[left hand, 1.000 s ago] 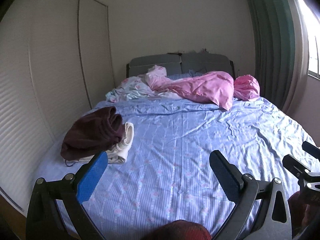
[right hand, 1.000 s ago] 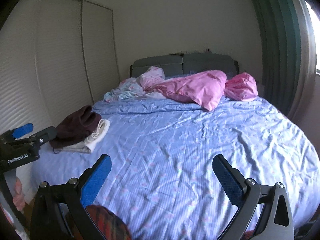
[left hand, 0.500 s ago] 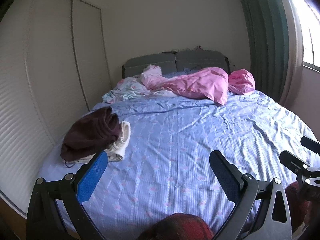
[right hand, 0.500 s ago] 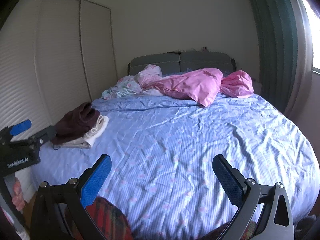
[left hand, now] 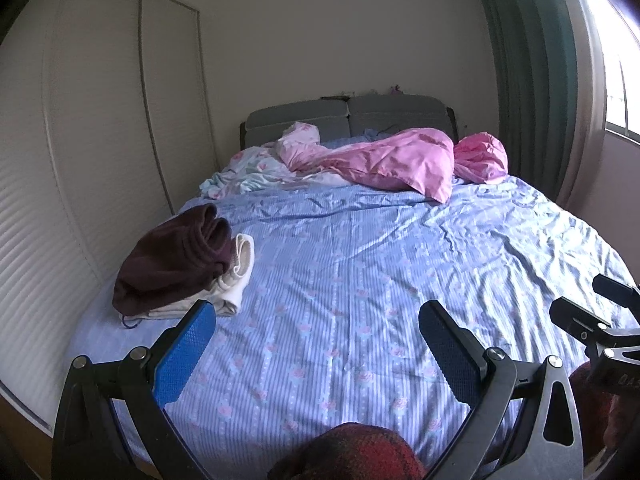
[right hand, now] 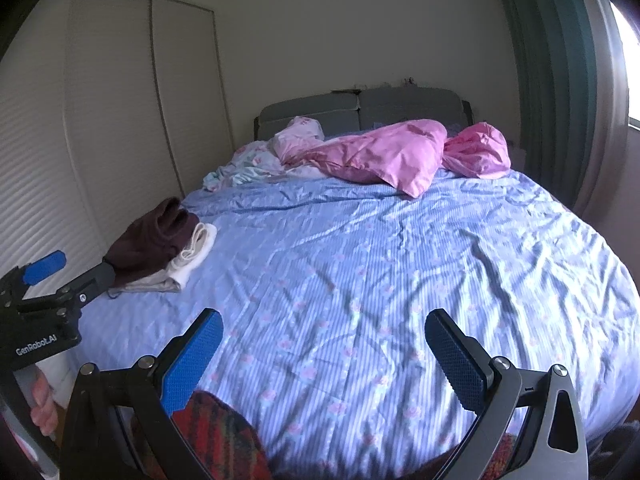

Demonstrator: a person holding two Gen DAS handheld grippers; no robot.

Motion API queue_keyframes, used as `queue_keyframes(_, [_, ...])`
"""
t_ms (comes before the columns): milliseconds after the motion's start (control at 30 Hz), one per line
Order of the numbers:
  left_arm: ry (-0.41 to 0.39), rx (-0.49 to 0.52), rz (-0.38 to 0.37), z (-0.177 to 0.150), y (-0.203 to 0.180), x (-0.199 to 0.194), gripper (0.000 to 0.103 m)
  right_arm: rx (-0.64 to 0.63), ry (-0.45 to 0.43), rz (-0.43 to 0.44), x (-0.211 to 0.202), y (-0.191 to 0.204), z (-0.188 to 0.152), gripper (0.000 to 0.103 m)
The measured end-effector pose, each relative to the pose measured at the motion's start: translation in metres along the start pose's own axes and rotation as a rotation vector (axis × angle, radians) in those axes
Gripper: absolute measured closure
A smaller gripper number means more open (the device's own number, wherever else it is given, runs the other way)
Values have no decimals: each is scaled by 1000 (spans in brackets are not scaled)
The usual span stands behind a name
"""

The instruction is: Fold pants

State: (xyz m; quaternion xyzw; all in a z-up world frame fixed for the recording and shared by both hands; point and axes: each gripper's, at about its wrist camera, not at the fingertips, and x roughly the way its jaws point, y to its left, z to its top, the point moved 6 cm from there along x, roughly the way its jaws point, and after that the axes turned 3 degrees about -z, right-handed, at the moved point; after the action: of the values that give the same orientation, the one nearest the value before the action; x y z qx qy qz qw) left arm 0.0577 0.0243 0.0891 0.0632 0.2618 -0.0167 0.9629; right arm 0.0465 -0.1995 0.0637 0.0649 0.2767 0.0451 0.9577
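Both claws, left gripper (left hand: 316,342) and right gripper (right hand: 324,344), gaped empty over the bed (left hand: 360,280). Red plaid pants (right hand: 224,436) bunched below them, axis unclear.

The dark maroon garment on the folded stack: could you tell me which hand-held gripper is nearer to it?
Left. The left hand-held gripper hovers just in front of the dark maroon garment; the right hand-held gripper hovers farther right.
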Motion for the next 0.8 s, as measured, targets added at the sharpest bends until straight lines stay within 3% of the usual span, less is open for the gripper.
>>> queue_keyframes(800, [50, -25, -42, -8, -1, 13, 0, 7, 30, 4, 8, -3, -6, 1])
